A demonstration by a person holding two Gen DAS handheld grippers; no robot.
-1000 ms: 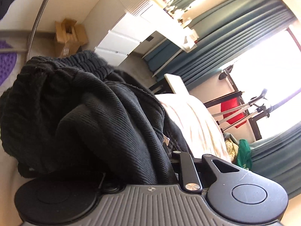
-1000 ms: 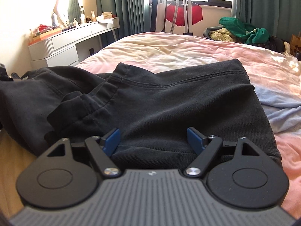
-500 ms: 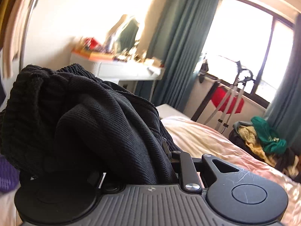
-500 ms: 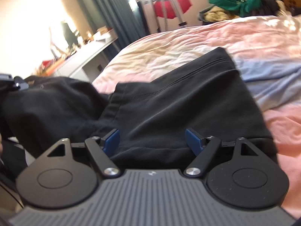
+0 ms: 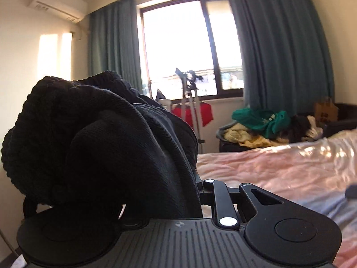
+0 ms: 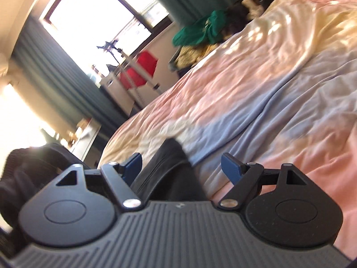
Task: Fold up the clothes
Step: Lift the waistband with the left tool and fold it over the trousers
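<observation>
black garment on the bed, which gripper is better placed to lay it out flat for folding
Left. The left gripper is already clamped on a bunched part of the black garment. The right gripper is open, pads apart, with the cloth only lying beneath it on the bed.

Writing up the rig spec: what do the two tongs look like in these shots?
Both tongs share one build: a dark grey ribbed body, matte black rounded side plates with triangular cutouts, and black linkage arms on silver pivots. The right tongs have blue fingertips. The left tongs' tips are hidden.
</observation>
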